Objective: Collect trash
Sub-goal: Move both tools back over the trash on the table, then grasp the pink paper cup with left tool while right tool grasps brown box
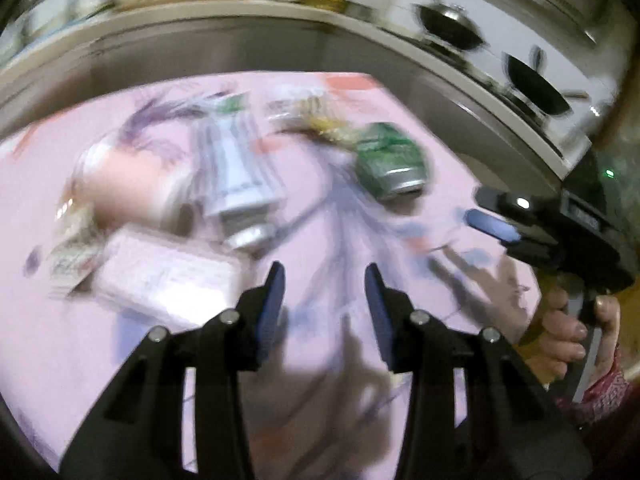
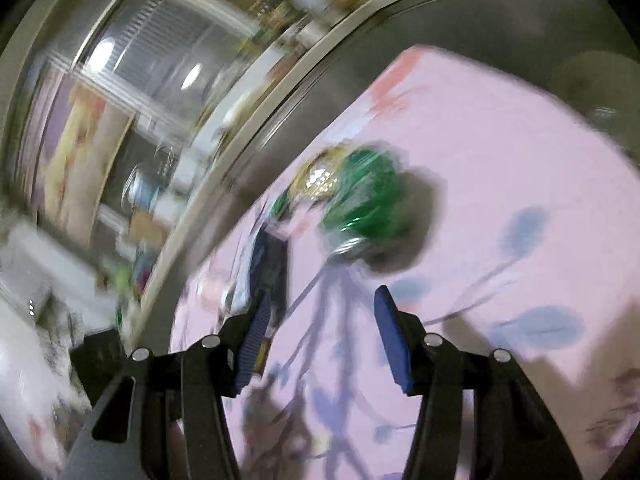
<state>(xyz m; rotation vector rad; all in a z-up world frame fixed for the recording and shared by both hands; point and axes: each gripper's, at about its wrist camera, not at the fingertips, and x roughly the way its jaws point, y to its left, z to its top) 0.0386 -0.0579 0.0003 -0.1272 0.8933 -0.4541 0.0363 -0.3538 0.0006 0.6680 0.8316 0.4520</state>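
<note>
Green can (image 1: 390,162) lies on its side on the pink floral cloth (image 1: 100,360), upper centre-right of the left wrist view; silver end faces the lower frame, long axis running up and away. Right wrist view shows the same can (image 2: 366,208) mid-frame, with a gold foil wrapper (image 2: 318,178) touching its upper left. Only the left view shows the pale blue-white can (image 1: 240,172), pink box (image 1: 168,280) and pink packet (image 1: 124,184) at left.

Left gripper (image 1: 325,276): fingers apart, empty. Right gripper (image 2: 320,300): fingers apart, empty, seen at the left view's right edge, hand (image 1: 576,340) on its handle.
</note>
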